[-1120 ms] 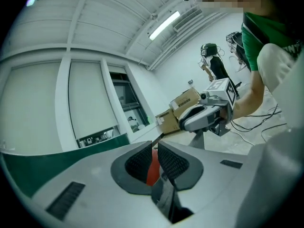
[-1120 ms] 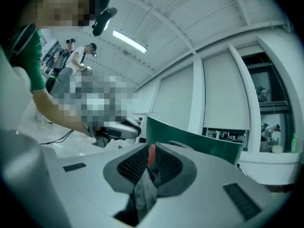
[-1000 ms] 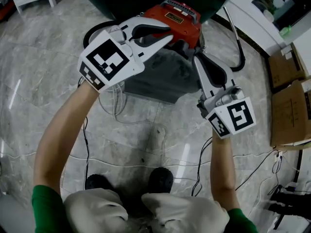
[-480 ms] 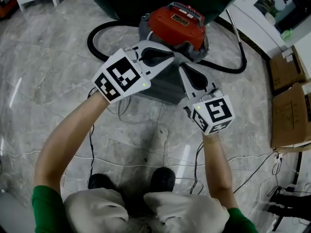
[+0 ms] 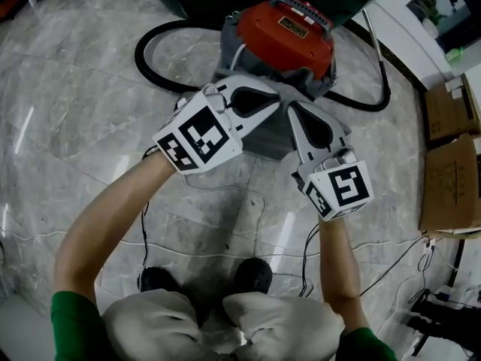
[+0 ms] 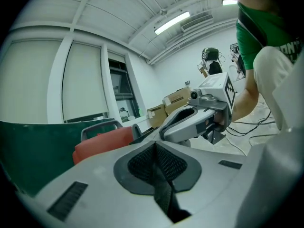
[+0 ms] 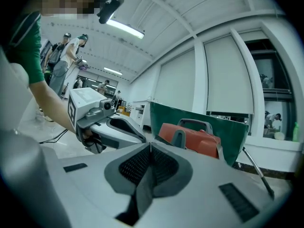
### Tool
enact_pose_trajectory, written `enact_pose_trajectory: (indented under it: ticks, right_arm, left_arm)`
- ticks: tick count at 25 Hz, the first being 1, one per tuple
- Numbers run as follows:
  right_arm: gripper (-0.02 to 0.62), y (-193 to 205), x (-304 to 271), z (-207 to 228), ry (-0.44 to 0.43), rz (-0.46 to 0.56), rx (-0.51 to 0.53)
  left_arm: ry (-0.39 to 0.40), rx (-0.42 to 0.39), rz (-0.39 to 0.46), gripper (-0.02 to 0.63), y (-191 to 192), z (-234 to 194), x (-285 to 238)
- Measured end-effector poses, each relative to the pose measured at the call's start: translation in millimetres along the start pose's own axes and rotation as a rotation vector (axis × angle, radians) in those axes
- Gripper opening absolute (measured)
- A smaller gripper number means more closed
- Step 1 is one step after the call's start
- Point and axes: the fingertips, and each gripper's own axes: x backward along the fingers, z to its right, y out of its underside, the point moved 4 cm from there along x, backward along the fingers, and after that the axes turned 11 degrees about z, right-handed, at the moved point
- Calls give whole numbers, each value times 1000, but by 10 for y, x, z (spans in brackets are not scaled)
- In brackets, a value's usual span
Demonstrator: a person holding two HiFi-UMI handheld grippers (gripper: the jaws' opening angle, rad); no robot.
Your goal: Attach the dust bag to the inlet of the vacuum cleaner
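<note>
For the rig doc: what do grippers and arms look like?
Left gripper and right gripper: light grey moulded shells, tapered jaws, black mesh pads, each with a white cube bearing black square markers. Short green sleeves, bare forearms. Right jaws are closing; whether anything sits between them is unclear.

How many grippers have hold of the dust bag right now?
2. Left gripper is shut on the dust bag fabric; right gripper, jaws closing, pinches it alongside.
</note>
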Motion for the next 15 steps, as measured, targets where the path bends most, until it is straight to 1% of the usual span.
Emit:
enact_pose_trajectory:
  ticks: [3, 4, 7, 11, 13, 15]
  right_arm:
    - [9, -84, -31, 56, -4, -21, -56]
    - [9, -123, -21, 55, -6, -43, -78]
    - [9, -341, 103, -7, -23, -130, -128]
    - [9, -978, 173, -17, -49, -221, -185]
    - [9, -1358, 185, -50, -61, -260, -209]
    - [9, -1774, 227, -165, -94, -296, -223]
  left_arm:
    - [-3, 18, -15, 8, -63, -66, 4]
    - [-9, 46, -21, 8, -107, -69, 14]
    - [-19, 165, -42, 6, -314, 0, 100]
    - [0, 296, -97, 6, -838, -64, 300]
    - [-1, 331, -121, 6, -1186, -149, 449]
    - [-23, 362, -135, 6, -1590, -230, 656]
